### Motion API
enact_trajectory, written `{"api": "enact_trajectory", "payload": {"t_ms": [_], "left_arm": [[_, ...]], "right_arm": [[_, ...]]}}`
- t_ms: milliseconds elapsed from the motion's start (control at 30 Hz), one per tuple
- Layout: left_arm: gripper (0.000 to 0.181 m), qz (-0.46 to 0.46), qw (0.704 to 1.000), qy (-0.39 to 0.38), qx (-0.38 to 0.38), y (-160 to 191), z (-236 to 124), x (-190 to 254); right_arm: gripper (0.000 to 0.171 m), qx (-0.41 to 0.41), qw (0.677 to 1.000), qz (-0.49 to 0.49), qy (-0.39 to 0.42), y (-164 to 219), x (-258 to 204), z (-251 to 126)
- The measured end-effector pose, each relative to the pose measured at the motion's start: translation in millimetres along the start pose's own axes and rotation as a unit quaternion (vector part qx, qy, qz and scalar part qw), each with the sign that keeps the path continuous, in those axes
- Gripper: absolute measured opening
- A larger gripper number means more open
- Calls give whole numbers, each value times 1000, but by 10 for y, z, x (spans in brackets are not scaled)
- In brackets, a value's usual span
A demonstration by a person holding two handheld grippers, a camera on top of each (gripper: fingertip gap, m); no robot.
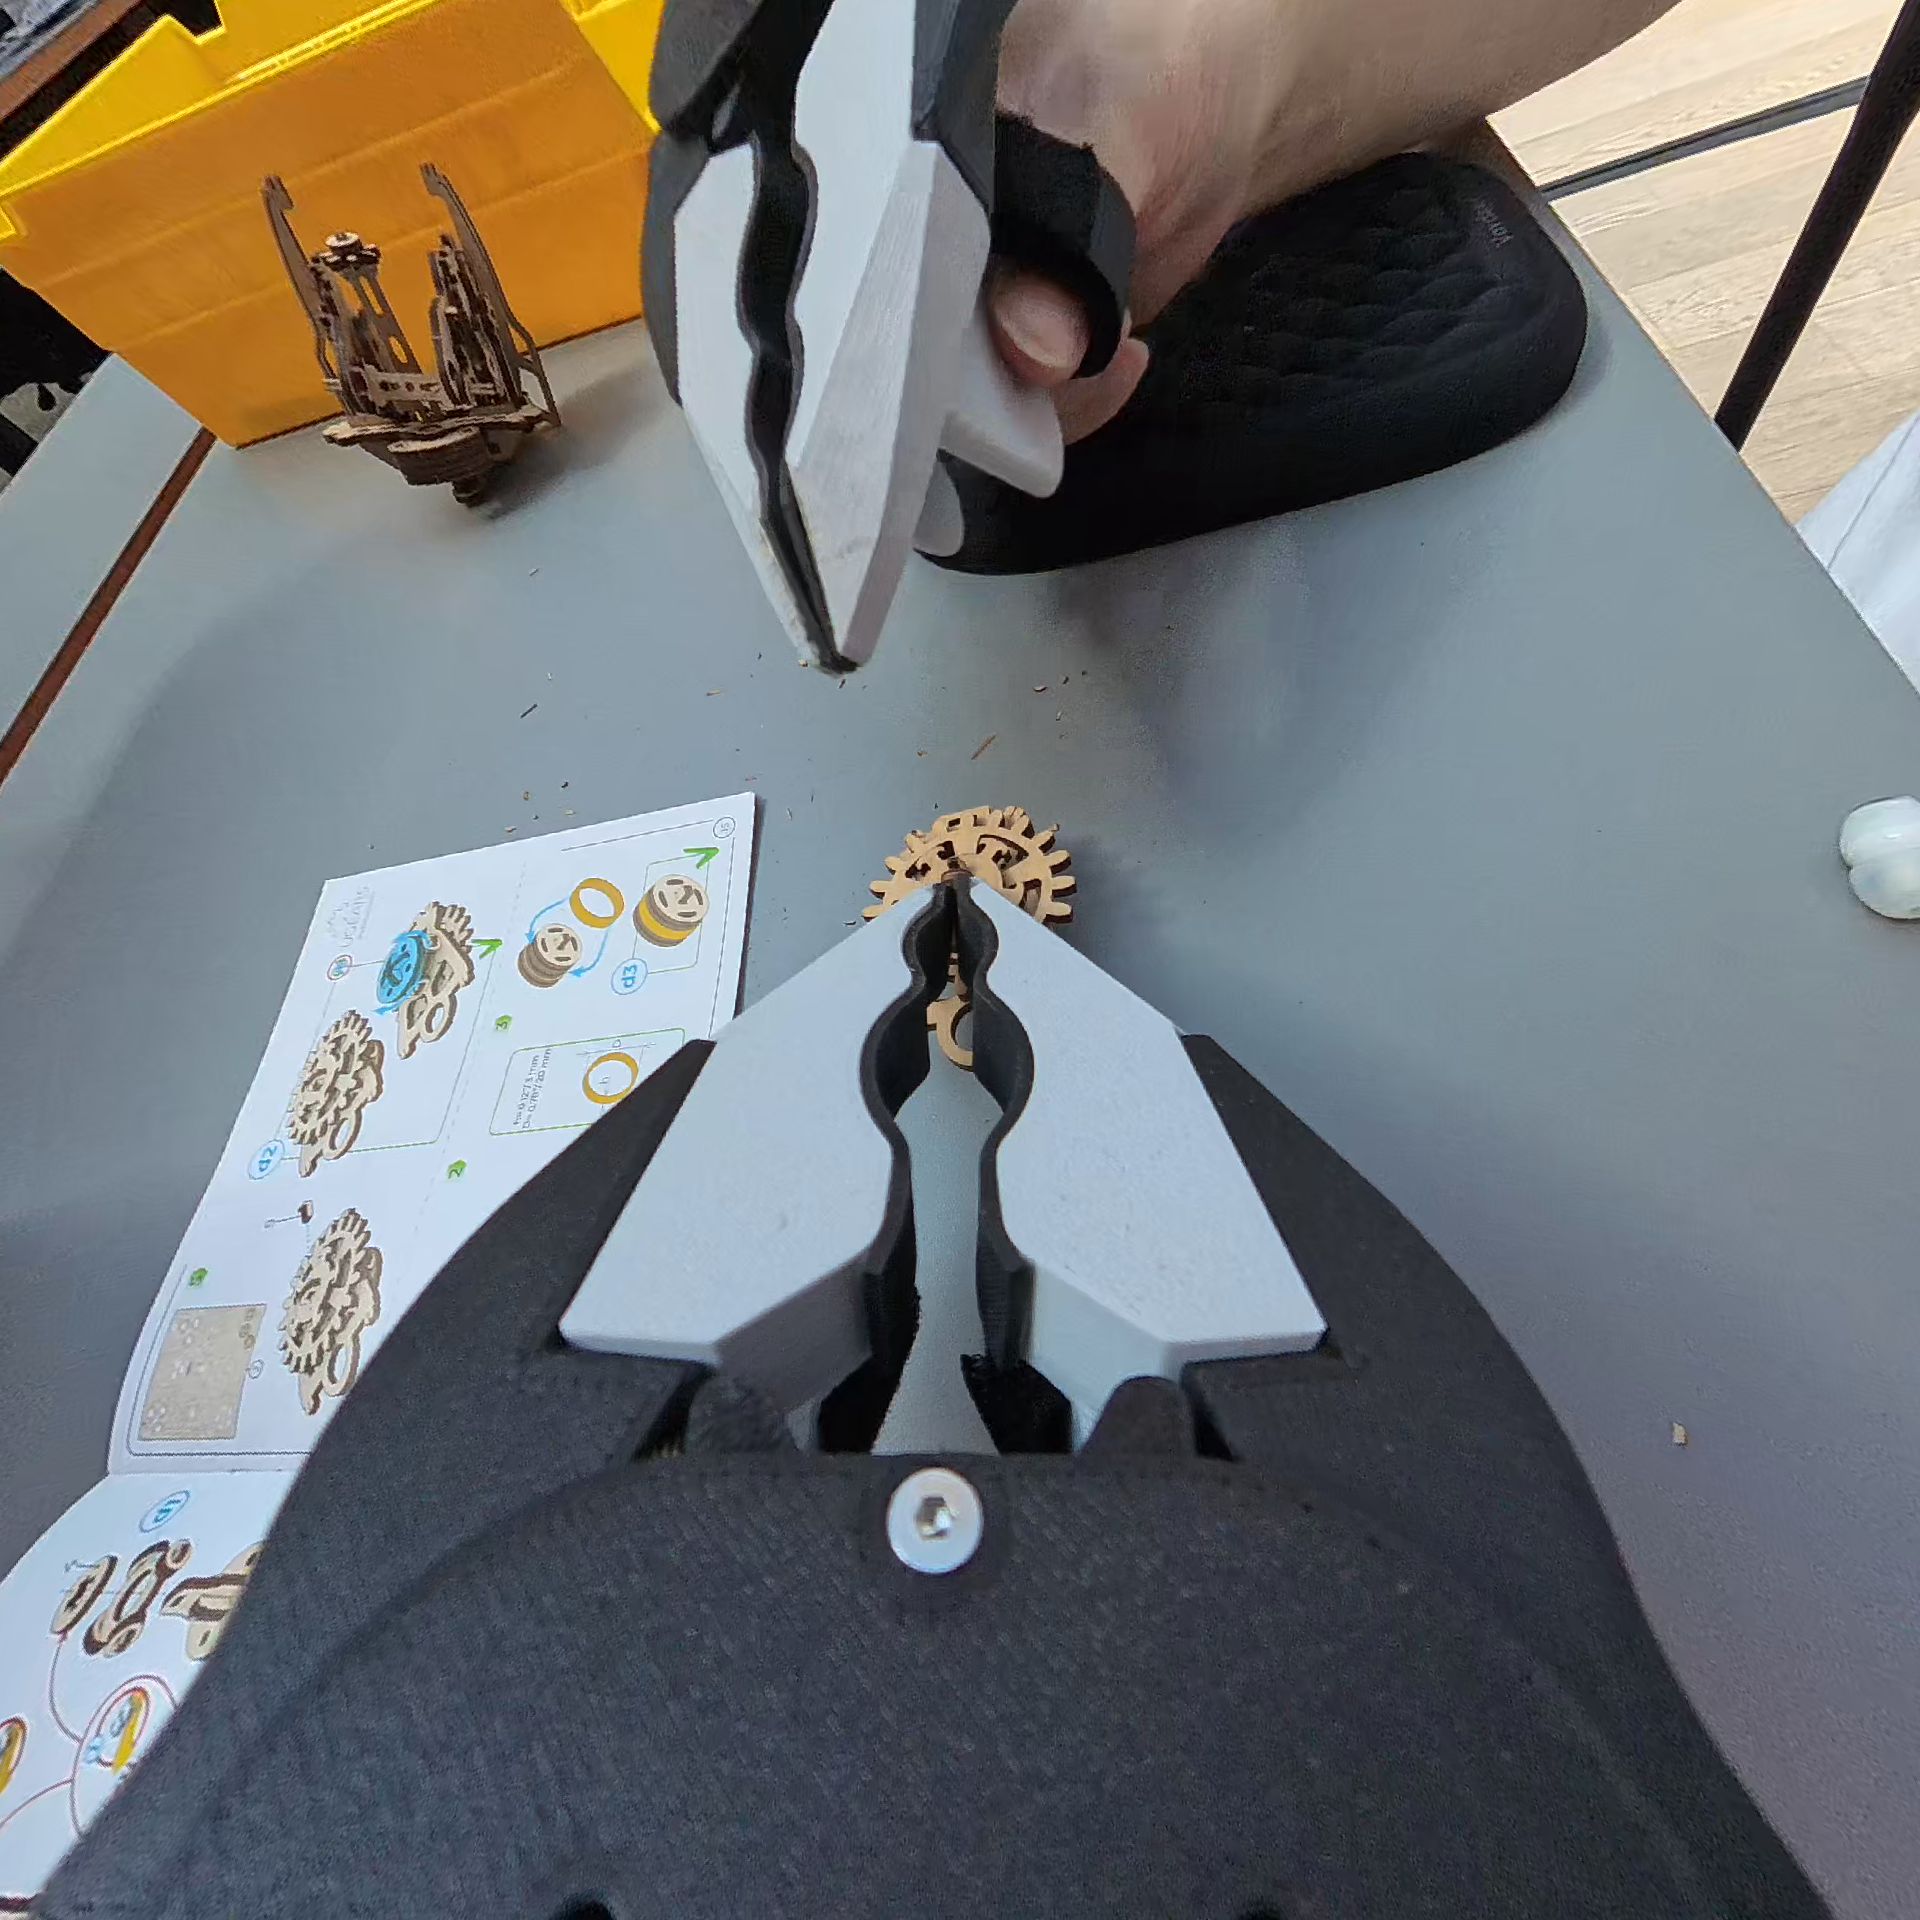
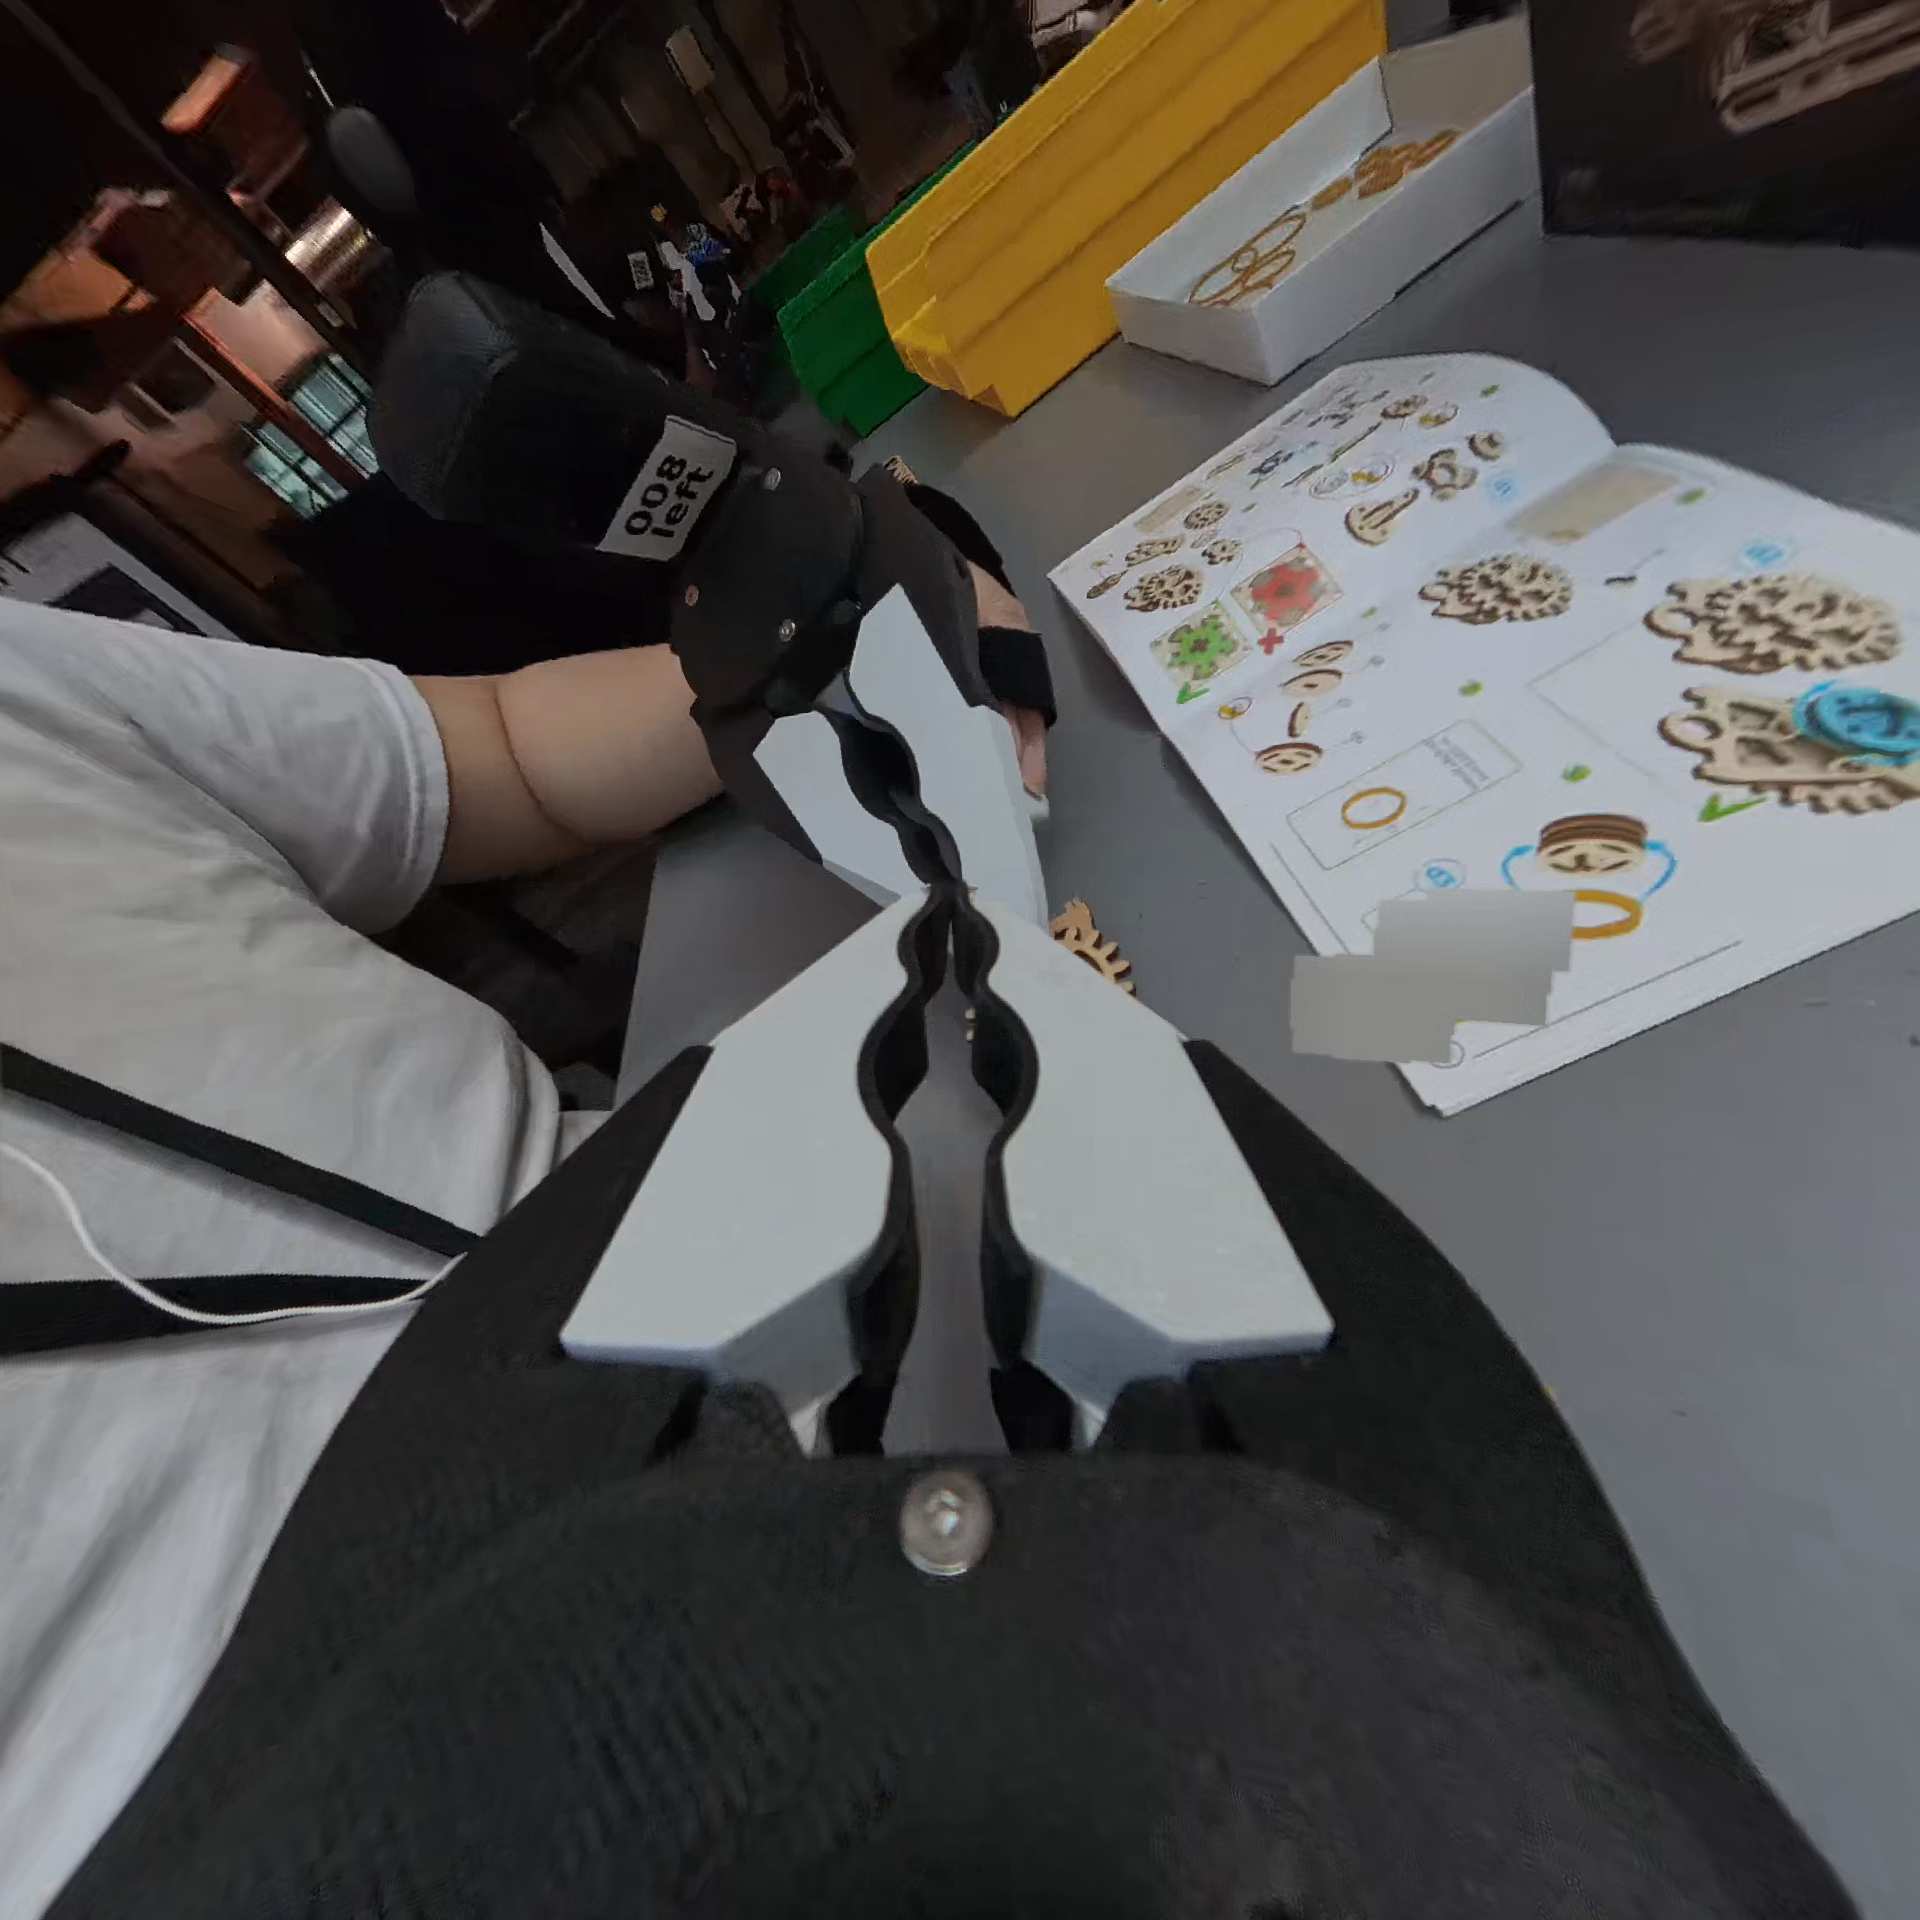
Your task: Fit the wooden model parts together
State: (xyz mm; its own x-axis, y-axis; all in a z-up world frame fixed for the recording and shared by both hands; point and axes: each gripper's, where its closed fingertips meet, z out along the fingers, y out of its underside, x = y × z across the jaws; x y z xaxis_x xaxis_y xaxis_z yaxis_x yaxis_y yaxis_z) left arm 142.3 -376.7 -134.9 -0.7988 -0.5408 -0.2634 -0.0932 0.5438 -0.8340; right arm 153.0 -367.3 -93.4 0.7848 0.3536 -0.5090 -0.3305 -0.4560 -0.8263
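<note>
The left gripper (image 1: pixel 954 888) is pinched tight on the pale wooden gear assembly (image 1: pixel 971 862), holding it just above the grey table (image 1: pixel 1403 987). The right gripper (image 1: pixel 831 655) hangs beyond it, tips closed, perhaps on something tiny (I can't tell). This looks like mid-fitting; next, I'd guess, careful alignment before pressing.

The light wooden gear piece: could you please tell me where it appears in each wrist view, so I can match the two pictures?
Left wrist view: the wooden gear piece sits just above centre, at the tips of the left gripper, whose jaws are shut on it.
Right wrist view: only its toothed edge peeks out right of centre, beside the right gripper fingertips.
Shared landmark: the open instruction booklet on the grey table.
</note>
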Motion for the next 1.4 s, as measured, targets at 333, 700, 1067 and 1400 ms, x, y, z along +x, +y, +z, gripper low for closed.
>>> {"api": "enact_trajectory", "payload": {"t_ms": [333, 700, 1067, 1400], "left_arm": [[0, 6, 1000, 5, -3, 7, -7, 12], [0, 5, 999, 37, 7, 2, -17, 57], [0, 12, 999, 46, 10, 4, -12, 50], [0, 15, 999, 48, 12, -2, 3, 35]], "right_arm": [[17, -70, 905, -419, 2, 113, 26, 40], [23, -54, 716, -695, 28, 221, 128, 82], [23, -74, 675, -734, 11, 304, 205, 143], [25, -87, 628, -773, 17, 299, 196, 160]]}}
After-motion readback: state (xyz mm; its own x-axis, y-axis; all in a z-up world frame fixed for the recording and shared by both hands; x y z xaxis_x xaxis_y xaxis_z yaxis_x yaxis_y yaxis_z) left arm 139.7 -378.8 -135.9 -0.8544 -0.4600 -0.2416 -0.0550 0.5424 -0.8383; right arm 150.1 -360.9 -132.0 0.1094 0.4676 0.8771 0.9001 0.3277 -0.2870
